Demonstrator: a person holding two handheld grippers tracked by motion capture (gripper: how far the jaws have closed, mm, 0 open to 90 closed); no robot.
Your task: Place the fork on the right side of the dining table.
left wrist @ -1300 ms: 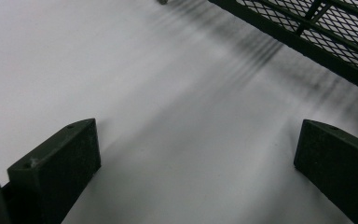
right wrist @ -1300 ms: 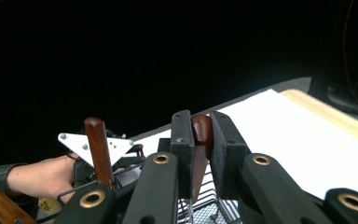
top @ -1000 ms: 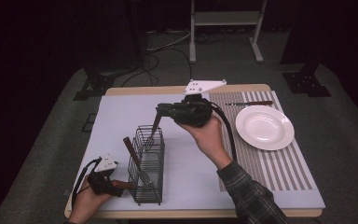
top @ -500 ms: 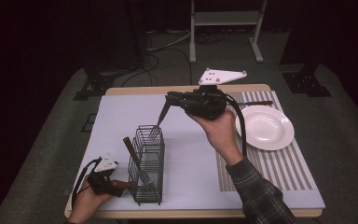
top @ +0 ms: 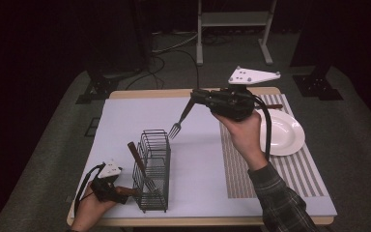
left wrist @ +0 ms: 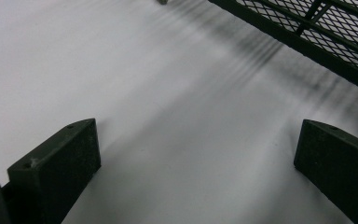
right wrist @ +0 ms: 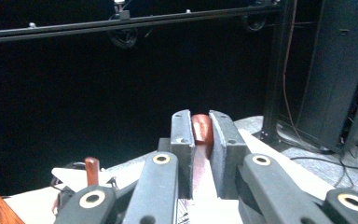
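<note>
- Above the middle of the desk [top: 125, 111], I am holding the right gripper [top: 199, 96] in the air, its jaws clamped on the reddish-brown handle of a fork [top: 179, 121].
- The fork is hanging tines down and slanting towards the wire cutlery basket [top: 153, 170], so it is lined up, I judge, for lowering into the basket's far end.
- Seen from the right gripper view, the handle end [right wrist: 202, 128] is sitting squeezed between the two grey pads [right wrist: 182, 135], which is keeping the fork from swinging.
- Near the front left corner of the desk, I am resting the left gripper [top: 121, 191] right at the basket's side; its jaws are spread wide with nothing between them, and I judge it is there to steady the basket.
- The left gripper view is looking across bare white desk surface to the basket's mesh [left wrist: 335, 28] at upper right.
- Another utensil with a wooden handle [top: 137, 159] is already leaning inside the basket.
- A white plate [top: 287, 135] is lying on the striped mat [top: 290, 179] at the right, well apart from the basket.
</note>
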